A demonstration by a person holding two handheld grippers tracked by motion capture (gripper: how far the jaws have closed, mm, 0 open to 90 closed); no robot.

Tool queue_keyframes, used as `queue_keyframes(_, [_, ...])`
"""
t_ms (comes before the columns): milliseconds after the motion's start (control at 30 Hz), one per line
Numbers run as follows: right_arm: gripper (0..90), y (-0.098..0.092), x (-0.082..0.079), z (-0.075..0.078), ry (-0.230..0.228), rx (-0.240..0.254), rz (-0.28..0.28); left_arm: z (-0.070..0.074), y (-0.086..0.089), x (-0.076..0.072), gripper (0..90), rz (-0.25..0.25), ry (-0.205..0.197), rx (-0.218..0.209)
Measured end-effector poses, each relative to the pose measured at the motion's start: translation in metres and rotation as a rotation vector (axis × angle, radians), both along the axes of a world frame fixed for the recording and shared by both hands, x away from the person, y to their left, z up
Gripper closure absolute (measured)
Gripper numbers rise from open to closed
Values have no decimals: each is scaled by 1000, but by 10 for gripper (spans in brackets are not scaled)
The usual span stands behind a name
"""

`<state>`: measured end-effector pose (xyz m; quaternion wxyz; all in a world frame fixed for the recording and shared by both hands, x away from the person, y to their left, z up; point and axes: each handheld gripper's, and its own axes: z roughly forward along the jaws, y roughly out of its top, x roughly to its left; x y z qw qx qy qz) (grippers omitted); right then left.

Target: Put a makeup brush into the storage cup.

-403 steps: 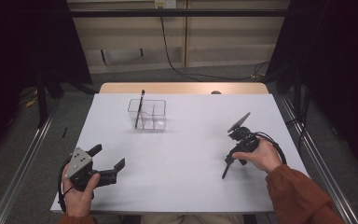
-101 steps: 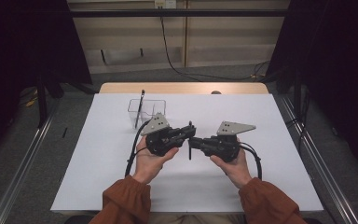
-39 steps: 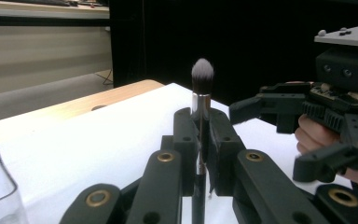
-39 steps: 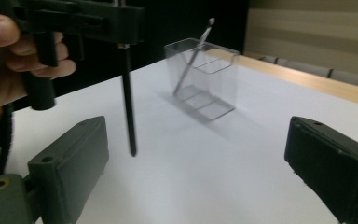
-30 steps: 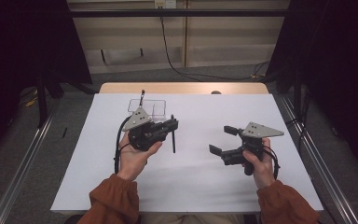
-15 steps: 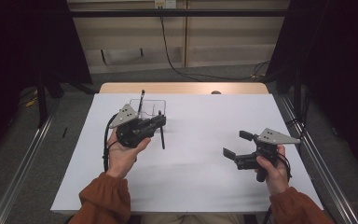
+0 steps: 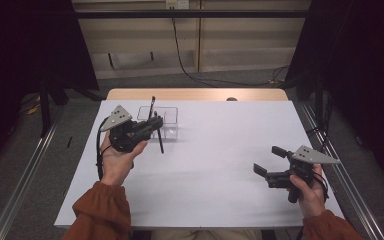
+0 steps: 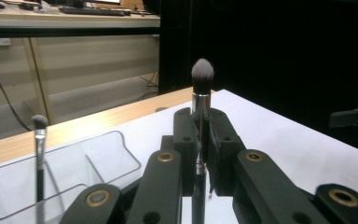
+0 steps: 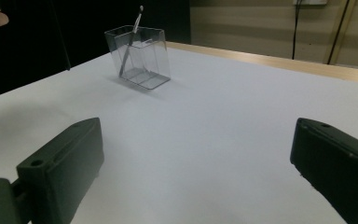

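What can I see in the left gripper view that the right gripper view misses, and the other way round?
The left gripper view shows the left gripper shut on a makeup brush, bristles up. The right gripper view shows the right gripper with its jaws wide apart and nothing between them, above bare white table. Both show the clear organizer with a smaller brush standing in it.

A black-handled makeup brush with a silver ferrule stands upright, bristles up, beside the clear organizer.
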<state>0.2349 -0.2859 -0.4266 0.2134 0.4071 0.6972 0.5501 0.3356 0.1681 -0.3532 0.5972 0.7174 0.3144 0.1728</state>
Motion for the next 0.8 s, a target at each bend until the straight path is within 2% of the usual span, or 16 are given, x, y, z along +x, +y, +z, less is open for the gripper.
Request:
queue_keyframes(200, [16,-12,-13,-2,-2,19,-37,6,11,11,839,43,-2,-3])
queue_keyframes(400, [12,-19,-20,-6,-11,10,-76,8,22,21,839,79,4,-10])
queue_keyframes(667, [6,-19,-25,-13,-15,5,-77,10,25,30,839,100,3,-15])
queue_keyframes(800, [4,-18,-25,-16,-26,5,-77,15,25,36,839,102,-12,-7])
